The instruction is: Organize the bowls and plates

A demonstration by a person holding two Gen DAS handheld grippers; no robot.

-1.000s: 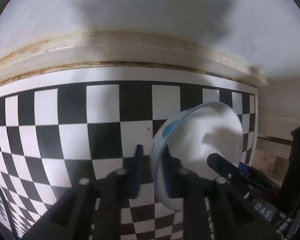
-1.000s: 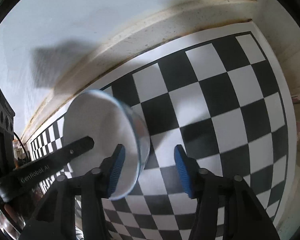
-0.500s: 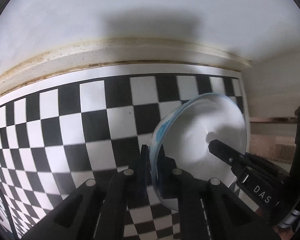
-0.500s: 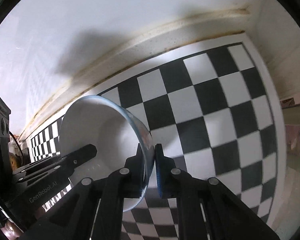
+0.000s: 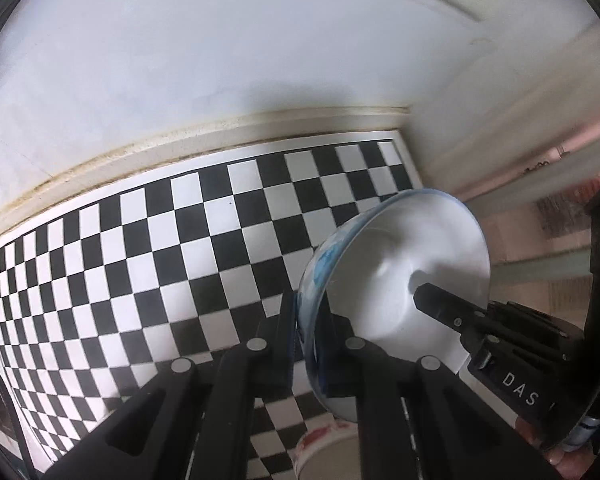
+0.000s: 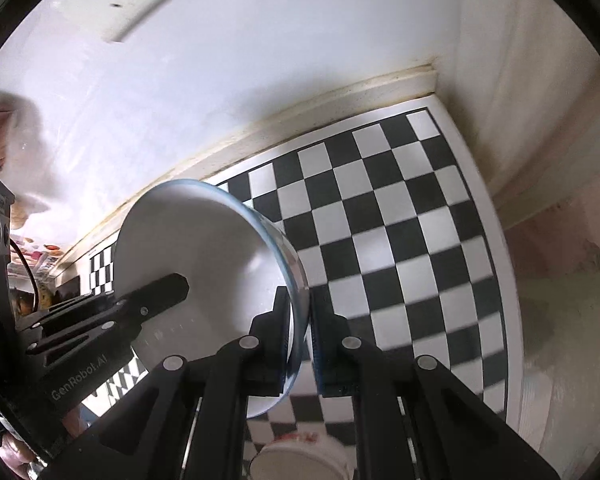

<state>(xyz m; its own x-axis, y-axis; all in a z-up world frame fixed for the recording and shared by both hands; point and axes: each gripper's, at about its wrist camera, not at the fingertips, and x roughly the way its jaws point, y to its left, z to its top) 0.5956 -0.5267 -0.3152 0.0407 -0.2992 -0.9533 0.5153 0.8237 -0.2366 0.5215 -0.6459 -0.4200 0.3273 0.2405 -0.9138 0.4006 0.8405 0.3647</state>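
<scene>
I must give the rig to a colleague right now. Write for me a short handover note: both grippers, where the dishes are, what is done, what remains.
Left hand-held gripper: shut on one rim of the white bowl.
Right hand-held gripper: shut on the opposite rim of the same bowl.
The bowl hangs tilted above the checkered mat, touching nothing else. A red-and-white container stands below it.
Done: bowl gripped from both sides.
Left: set it down; its place is not in view.

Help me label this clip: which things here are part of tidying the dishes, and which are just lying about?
Part of the job:
- bowl, rim pinched by both tongs
- left tongs
- right tongs
- second bowl with red print, below

Lying about:
- checkered mat
- clutter at the mat's left end
</scene>
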